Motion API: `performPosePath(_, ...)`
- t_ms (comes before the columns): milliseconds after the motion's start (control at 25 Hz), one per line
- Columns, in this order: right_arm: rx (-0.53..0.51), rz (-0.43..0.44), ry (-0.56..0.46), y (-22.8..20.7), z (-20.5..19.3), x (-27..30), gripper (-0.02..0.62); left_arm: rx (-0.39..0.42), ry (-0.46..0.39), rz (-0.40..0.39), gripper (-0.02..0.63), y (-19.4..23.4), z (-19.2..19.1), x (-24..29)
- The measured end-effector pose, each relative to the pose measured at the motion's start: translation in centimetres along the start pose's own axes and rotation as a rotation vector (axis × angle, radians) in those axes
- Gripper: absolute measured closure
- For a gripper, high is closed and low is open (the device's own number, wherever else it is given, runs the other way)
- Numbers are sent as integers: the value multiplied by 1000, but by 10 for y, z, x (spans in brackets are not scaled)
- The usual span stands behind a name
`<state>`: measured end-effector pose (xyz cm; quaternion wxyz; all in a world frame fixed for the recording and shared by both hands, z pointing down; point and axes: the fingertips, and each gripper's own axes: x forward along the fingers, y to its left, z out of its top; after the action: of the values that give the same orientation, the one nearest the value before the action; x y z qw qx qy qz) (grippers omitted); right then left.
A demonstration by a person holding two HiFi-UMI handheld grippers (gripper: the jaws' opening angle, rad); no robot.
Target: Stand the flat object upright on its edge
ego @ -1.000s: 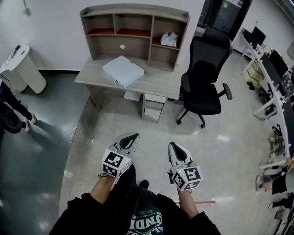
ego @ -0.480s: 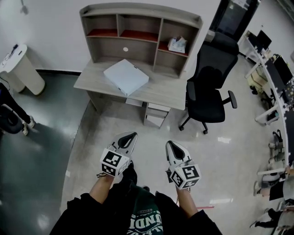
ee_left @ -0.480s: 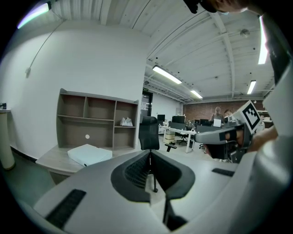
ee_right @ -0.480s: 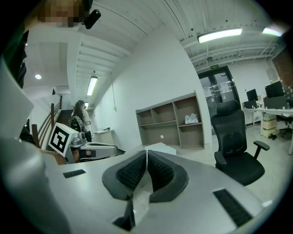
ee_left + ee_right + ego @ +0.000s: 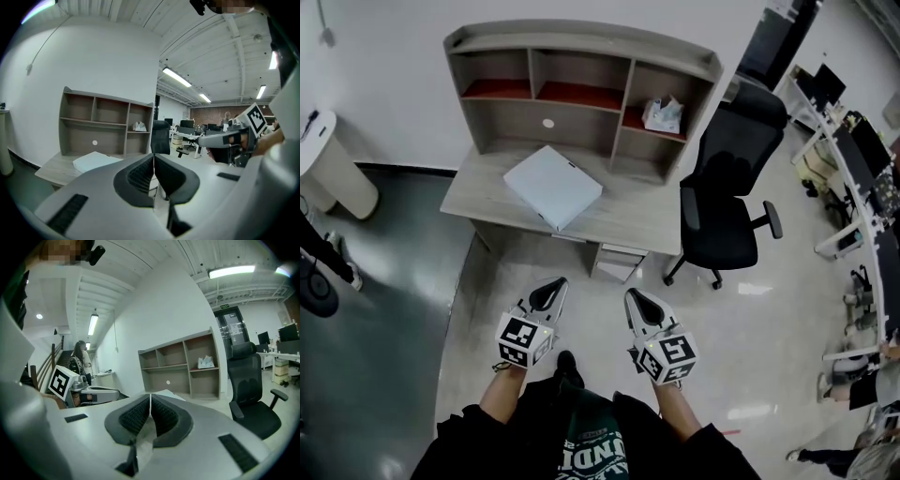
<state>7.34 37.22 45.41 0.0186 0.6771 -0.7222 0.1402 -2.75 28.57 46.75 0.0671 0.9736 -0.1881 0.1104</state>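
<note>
Head view, far left: a rounded white stand (image 5: 330,167) sits against the wall beside dark, glossy floor.
Desk: a pale wooden desk (image 5: 633,223) stands against the wall, with a shelf unit (image 5: 581,58) on its back edge.
Flat object: a white flat box (image 5: 553,186) lies flat on the desk top, turned at an angle to the desk's edges. One corner is near the front edge. Nothing touches it, and it is well apart from both grippers.
Shelf compartment, right: holds a crumpled white bundle (image 5: 664,114).
Chair: a black office chair (image 5: 727,197) stands just to the right of the desk.
Left gripper: the left gripper (image 5: 553,284) is held out over the pale floor in front of the desk and points toward it.
Left gripper view: the left gripper's (image 5: 154,157) ribbed pads meet along a thin line. Its jaws are pressed together with nothing between them. The box (image 5: 93,162) shows beyond them on the desk.
Right gripper: the right gripper (image 5: 631,296) is just beside the left one, level with it, and also points toward the desk.
Right gripper view: the right gripper's (image 5: 150,397) jaws are closed pad to pad and empty. The left gripper (image 5: 96,393) shows at its left. A person (image 5: 79,357) stands far behind.
</note>
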Motion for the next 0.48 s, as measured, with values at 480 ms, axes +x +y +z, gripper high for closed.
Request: performPosePath(480, -14, 8, 4, 9, 21, 80, 560, -13, -11, 15, 591, 85, 16, 14)
